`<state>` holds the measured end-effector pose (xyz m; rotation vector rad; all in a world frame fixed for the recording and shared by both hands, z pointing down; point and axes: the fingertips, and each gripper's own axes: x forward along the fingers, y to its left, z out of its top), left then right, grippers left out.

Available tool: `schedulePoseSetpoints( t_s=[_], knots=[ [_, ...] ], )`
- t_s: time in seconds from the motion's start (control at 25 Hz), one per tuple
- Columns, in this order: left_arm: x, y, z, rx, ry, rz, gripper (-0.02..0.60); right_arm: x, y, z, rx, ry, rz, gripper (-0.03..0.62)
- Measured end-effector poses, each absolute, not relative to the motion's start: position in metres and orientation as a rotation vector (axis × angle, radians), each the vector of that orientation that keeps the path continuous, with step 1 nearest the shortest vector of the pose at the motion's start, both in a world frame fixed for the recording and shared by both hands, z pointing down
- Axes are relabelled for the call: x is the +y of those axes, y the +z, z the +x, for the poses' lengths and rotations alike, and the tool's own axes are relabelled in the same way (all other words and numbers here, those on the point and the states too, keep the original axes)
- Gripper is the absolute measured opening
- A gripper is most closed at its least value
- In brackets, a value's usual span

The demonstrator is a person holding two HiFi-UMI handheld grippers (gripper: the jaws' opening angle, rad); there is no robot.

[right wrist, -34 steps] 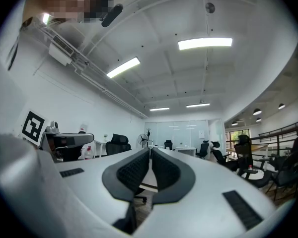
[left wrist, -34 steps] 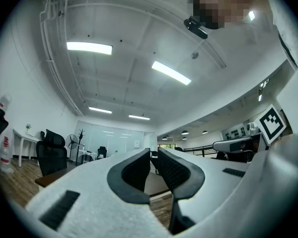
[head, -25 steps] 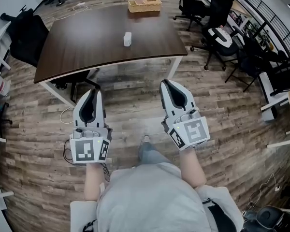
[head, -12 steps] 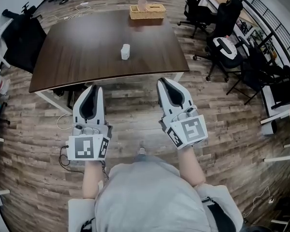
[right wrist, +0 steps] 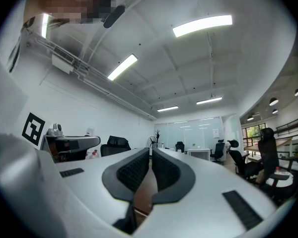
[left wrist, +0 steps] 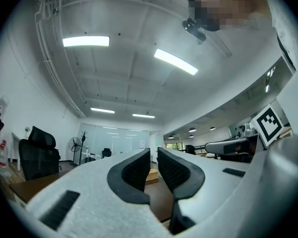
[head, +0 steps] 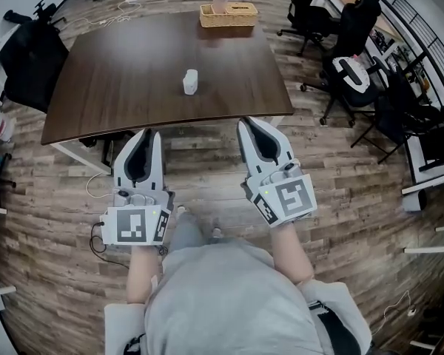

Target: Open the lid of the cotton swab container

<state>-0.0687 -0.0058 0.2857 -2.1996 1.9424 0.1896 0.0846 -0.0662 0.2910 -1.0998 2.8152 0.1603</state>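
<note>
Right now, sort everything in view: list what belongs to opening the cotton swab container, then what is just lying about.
For the job: small white cotton swab container, standing on the dark brown wooden table; left gripper and right gripper, both shut, empty, not at the container.
Lying about: woven wicker basket at the table's far edge; black office chairs to the right.

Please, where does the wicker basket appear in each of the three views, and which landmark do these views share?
Head view: the wicker basket is at top centre, at the far edge of the dark table.
Left gripper view: low centre, a small tan piece in the gap between the jaws.
Right gripper view: not visible.
Shared landmark: the dark table, a brown strip between the jaws in the left gripper view and the right gripper view.
</note>
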Motion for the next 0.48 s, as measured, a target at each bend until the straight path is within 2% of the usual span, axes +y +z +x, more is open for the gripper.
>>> schedulePoseSetpoints(
  t_s=[0.48],
  knots=[
    [-0.091, 0.287, -0.108, 1.884, 0.189, -2.233, 0.051, -0.150, 0.291, 0.051, 2.776, 0.171, -1.185, 0.023]
  ],
)
